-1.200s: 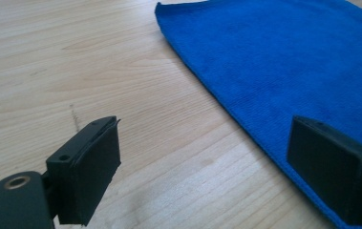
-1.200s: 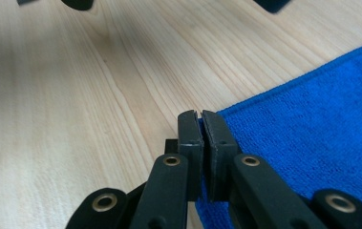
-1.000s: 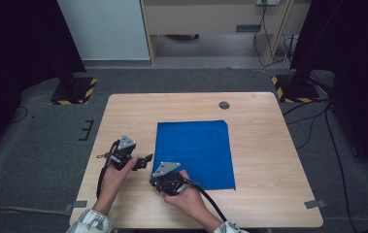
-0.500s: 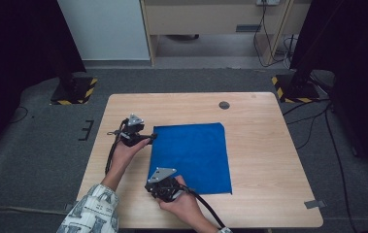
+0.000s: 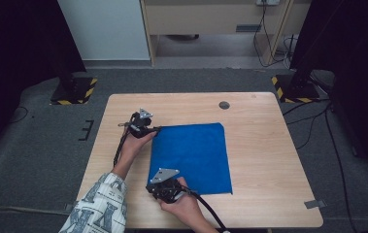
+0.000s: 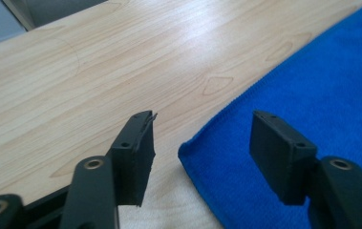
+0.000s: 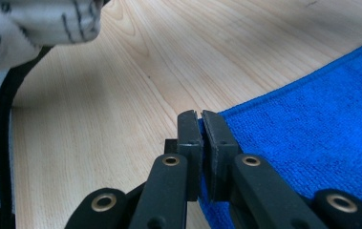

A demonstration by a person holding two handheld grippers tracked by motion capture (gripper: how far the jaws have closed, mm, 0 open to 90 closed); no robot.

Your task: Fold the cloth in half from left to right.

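Blue cloth (image 5: 191,156) flat on the table (image 5: 269,160), held at one corner.
The cloth lies spread on the wooden top, left of centre. The right gripper (image 7: 200,119) is clamped on its near left corner — jaws pressed together with blue fabric between them. The left gripper (image 6: 200,138) sits at the far left corner, its jaws about half apart and just been closing — the corner lies between them, not yet pinched.
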